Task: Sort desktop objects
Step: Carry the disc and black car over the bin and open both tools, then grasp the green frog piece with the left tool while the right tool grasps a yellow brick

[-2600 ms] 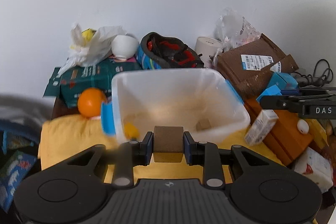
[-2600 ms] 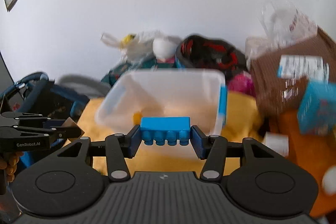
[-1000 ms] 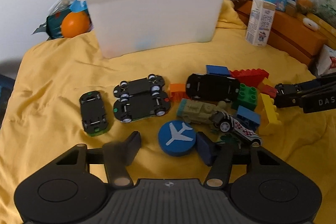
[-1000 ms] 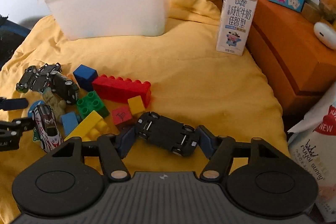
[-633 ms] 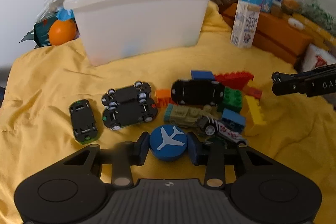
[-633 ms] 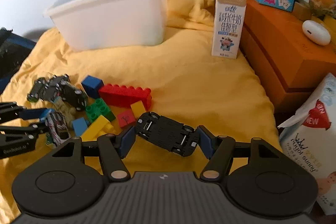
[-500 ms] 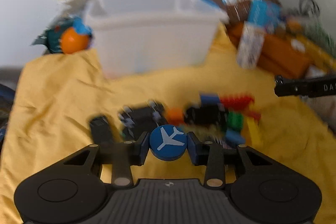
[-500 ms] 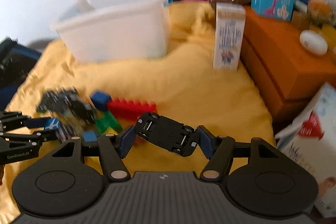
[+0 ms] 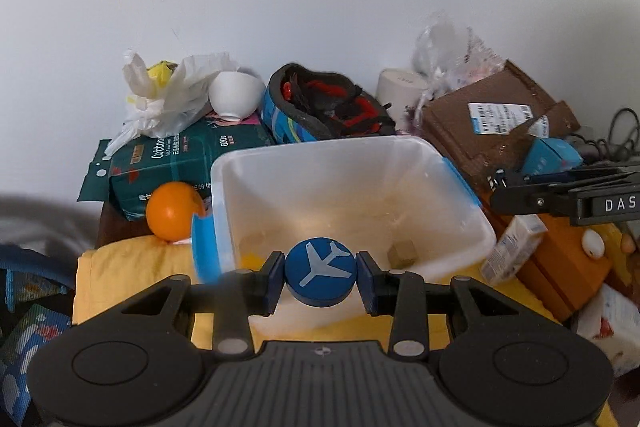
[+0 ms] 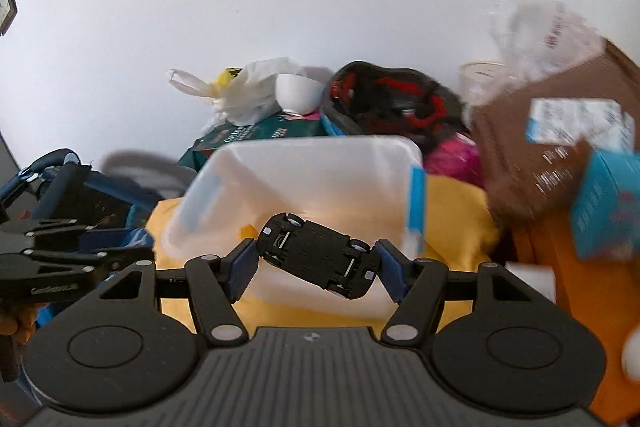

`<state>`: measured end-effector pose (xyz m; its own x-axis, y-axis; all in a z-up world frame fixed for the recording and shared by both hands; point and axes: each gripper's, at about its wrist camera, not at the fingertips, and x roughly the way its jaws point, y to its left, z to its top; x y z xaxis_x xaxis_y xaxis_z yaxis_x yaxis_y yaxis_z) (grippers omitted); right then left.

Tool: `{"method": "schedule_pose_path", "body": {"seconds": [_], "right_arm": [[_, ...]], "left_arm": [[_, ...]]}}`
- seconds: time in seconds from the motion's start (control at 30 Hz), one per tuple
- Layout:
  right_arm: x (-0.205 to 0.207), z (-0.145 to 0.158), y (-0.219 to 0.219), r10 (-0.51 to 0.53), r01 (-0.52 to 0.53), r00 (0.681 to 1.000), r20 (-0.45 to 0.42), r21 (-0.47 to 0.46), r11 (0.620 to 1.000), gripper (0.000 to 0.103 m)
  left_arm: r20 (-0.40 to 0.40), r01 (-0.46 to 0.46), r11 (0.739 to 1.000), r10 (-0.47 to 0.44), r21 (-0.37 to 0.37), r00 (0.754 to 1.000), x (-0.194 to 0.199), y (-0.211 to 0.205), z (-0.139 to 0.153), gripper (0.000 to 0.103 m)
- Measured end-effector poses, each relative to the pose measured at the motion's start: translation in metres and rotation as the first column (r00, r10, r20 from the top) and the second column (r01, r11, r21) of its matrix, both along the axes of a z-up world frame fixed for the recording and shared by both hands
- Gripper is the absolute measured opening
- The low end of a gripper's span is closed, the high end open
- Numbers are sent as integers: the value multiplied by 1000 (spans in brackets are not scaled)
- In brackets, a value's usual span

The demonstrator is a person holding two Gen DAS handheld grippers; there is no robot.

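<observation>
**2 toys lined up over the bin**

Both grippers are loaded and facing the white plastic bin (image 9: 456, 227). The left gripper (image 9: 320, 277) has its jaws closed on the blue airplane disc (image 9: 320, 271), pinched across its rim so the white plane faces the camera. That edge-on squeeze suits a round puck: flat sides give the pads something to bite. The disc sits at the bin's near wall, at 6 o'clock of the opening, looking placed for a drop.

The right gripper (image 10: 316, 263) has its jaws gripping the black toy car (image 10: 316, 261) end to end, belly and wheels showing, the car tilted with its 10 o'clock end higher. Nose-to-tail looks like the steadier hold, since the wheels would likely roll under a side pinch. It too hangs at the bin's front wall.

Inside the bin lie a tan block (image 9: 402, 254) at 4 o'clock and something yellow (image 9: 250, 261) at 7 o'clock, so sorting seems well under way. An orange (image 9: 174, 210) rests outside, at 9 o'clock beside the blue handle (image 9: 205, 251). The yellow cloth (image 10: 456, 203) covers the surface beneath the bin.
</observation>
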<state>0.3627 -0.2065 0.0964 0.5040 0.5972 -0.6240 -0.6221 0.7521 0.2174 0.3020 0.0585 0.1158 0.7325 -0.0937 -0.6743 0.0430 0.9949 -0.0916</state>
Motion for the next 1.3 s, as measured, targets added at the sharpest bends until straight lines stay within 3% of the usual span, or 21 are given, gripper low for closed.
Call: {"method": "schedule_pose_path", "body": {"seconds": [0.27,0.3,0.37,0.4,0.6,0.67,0.77,0.87,1.07,1.17,1.3], "right_arm": [[43,1,22,2,-5,999,-36,-77,997,67],[45,-1,24,-1,-3,999,-41,-83,997,68],[48,-4,29,-15,11,999,-33,-105,994,72],[47,-6,31,-20,17,1000,-19,-115,993,81],[41,-13,18,-15,15,1000,-1,-81,997,83],[31,-18,8,-24,24,1000,7,-69,997,83],[-4,-30,-13,1,0,1000,18,-28,1000,83],[-56,-61,-34,40,-39,999,26,-62,997,83],[-130,-139,-56,55,-73,991,-125,-141,987,77],[-140,-155,-54,24,-47,986,-163,-137,989,64],[-134,-161,-40,0,-26,981,-193,-134,991,65]], "left_arm": [[-56,-29,999,28,-19,998,41,2,4,43],[-55,-38,999,37,-16,998,42,1,2,48],[-42,-72,997,73,8,996,41,-1,-1,75],[-28,-91,996,91,21,995,39,-1,-4,76],[-26,-136,990,137,31,990,13,8,-27,76],[10,-148,989,148,10,989,-8,9,-32,76],[53,-95,995,95,-3,994,-55,-2,-50,76],[61,-41,999,39,30,997,-105,-22,-80,76],[-14,41,999,-41,7,999,-171,-62,-144,75],[-38,129,991,-127,44,991,-179,-84,-163,67],[-47,170,983,-167,69,985,-171,-99,-174,61]]}}
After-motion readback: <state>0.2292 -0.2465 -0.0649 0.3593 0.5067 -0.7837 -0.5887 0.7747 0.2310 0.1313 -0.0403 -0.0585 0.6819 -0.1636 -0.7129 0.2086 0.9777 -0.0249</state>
